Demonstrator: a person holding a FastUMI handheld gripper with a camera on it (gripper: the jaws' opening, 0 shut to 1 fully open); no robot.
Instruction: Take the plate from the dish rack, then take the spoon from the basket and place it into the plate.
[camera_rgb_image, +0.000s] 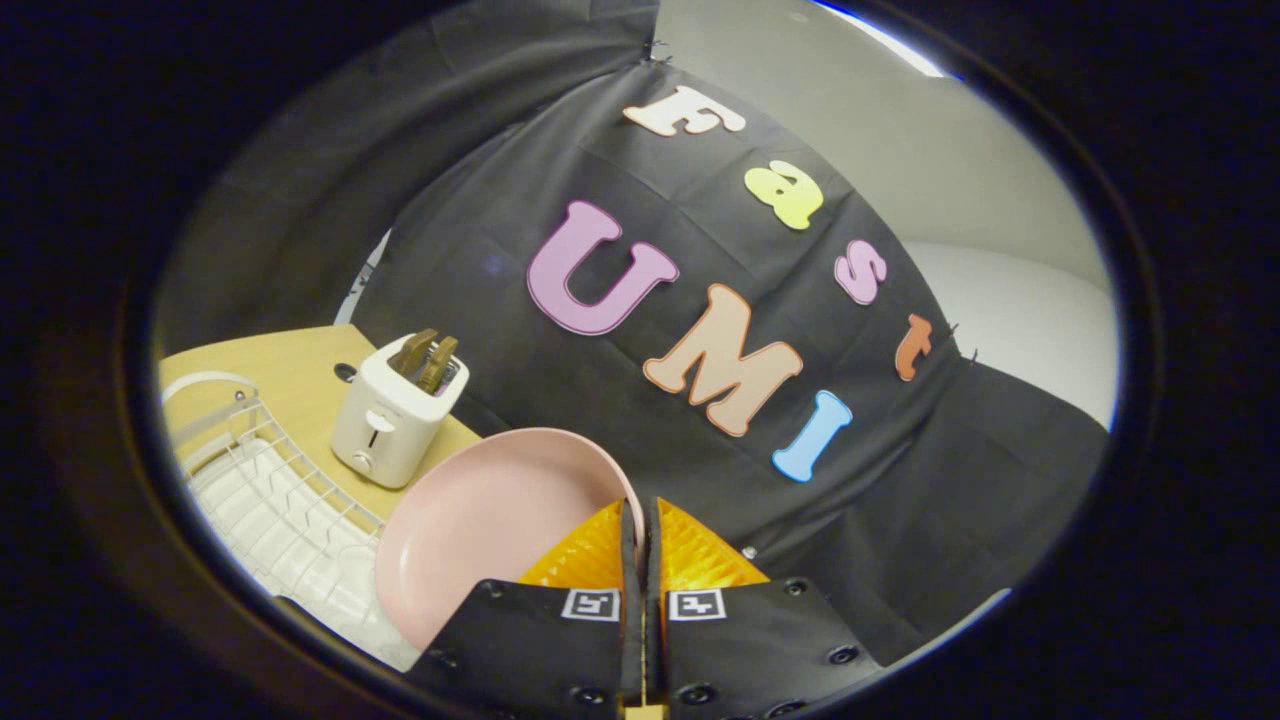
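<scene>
- The dish rack (290, 510) is sitting on the wooden table (290, 370), at about nine o'clock from the fingers.
- The pink plate (480, 530) is hanging lifted above the rack, pinched by its rim for carrying.
- The toaster (395, 420) is standing beyond, at eleven o'clock.
- The gripper (640, 540) is clamping the plate's edge, fingers nearly together.

Even, fairly bright light is cast from above; soft shadows are thrown on the bench (290, 375). Straight lines are bent strongly toward the rim, where sharpness is lost.
</scene>
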